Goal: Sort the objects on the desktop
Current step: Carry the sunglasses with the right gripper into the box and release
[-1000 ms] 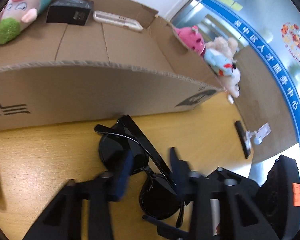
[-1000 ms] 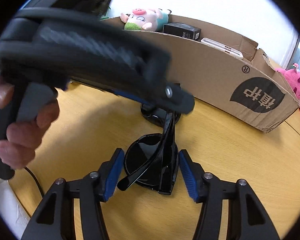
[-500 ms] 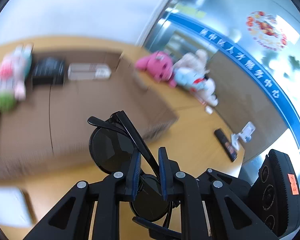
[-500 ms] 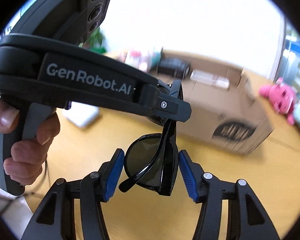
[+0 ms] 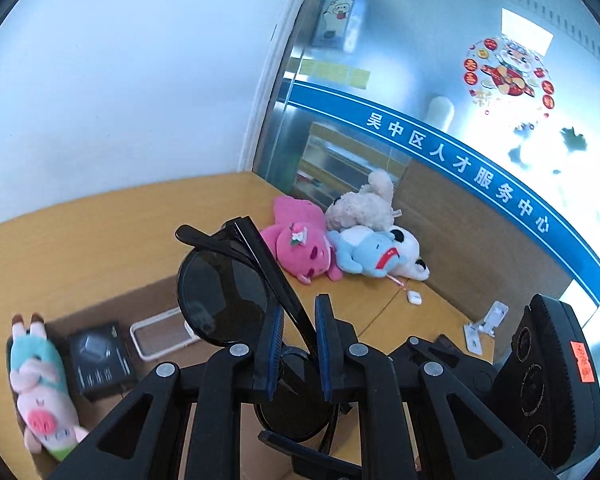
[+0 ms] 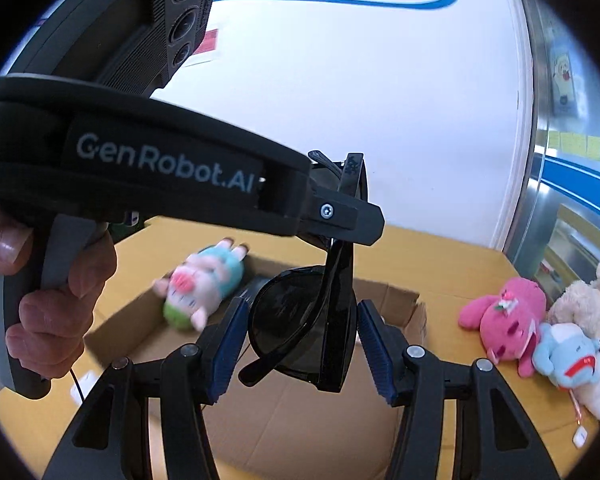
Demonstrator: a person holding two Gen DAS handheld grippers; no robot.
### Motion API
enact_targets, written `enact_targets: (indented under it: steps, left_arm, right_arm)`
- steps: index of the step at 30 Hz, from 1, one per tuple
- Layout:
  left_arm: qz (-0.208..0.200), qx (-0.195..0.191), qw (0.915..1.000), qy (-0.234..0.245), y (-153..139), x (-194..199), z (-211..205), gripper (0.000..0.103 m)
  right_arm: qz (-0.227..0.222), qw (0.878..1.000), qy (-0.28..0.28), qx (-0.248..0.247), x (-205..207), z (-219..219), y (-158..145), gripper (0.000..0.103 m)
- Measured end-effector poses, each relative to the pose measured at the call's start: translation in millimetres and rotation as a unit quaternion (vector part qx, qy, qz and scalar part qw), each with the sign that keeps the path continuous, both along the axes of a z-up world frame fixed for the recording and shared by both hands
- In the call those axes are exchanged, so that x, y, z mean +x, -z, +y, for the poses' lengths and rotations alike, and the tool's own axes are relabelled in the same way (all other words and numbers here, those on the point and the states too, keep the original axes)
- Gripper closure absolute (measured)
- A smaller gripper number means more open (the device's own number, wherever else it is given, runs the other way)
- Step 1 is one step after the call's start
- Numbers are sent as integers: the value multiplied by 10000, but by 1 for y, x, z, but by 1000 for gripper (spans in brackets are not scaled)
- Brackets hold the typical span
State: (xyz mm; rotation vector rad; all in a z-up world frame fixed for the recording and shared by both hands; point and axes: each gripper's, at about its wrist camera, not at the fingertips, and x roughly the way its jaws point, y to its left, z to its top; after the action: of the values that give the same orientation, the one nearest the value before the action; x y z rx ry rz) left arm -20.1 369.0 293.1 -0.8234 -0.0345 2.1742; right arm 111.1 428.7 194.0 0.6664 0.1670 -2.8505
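Note:
Black sunglasses (image 5: 224, 296) hang in the air over the open cardboard box (image 5: 112, 304). My left gripper (image 5: 299, 320) is shut on their frame near the bridge, blue pads tight against it. In the right wrist view the same sunglasses (image 6: 288, 312) sit between the blue pads of my right gripper (image 6: 300, 320), which touch the outer lens on both sides. The left gripper (image 6: 340, 216) crosses that view from the left, its tip clamped on the upper part of the frame. A hand (image 6: 40, 320) grips its handle.
Inside the box (image 6: 300, 420) lie a pig plush (image 6: 204, 292), a small black carton (image 5: 100, 360) and a clear phone case (image 5: 160, 336). Pink, blue and cream plush toys (image 5: 300, 248) pile on the wooden desk by the glass wall, near a white earbud case (image 5: 414, 298).
Both grippers rose off the desk with the sunglasses, from in front of the box to above its opening. The left jaws went from apart to closed on the frame.

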Motion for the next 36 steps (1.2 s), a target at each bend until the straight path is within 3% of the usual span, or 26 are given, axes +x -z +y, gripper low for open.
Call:
enact_targets:
  steps: [5,9,14,19,22,29,34,36]
  left_arm:
    - [-703,-54,9975,70,46,-74,18,90]
    - [-1569,-10,9876,96,115,-123,29,91]
    - [-2704,9,9625,204,212,-160,47,91]
    - [-3630,231,9313,204,273,-177,54,92]
    - [-3920,224,9188,416,290,-180,60,93]
    - [-4299,374,9009,469,311,-184,69,93]
    - [-4210,267,9058,384,304,-184,69,83]
    - [-4161,217,9081,419,299,-182,68,71]
  right_arm:
    - [-520,9986,95,41,-64,18,14,48]
    - [-1174,9928,203,-100,-94,28,53,48]
    - [-2272,9719,533,-300,-127,47,129,48]
    - [-3077,9472,792,-442,-140,59,169,48]
    - [-3428,9340,975,-252,-145,59,180,48]
    - [-3886,9125,1275,-43,-145,60,197,48]
    - [-3906,9106,1348,56,-136,57,198,49]
    - [-3861,9115,1412,155,-130,55,196,47]
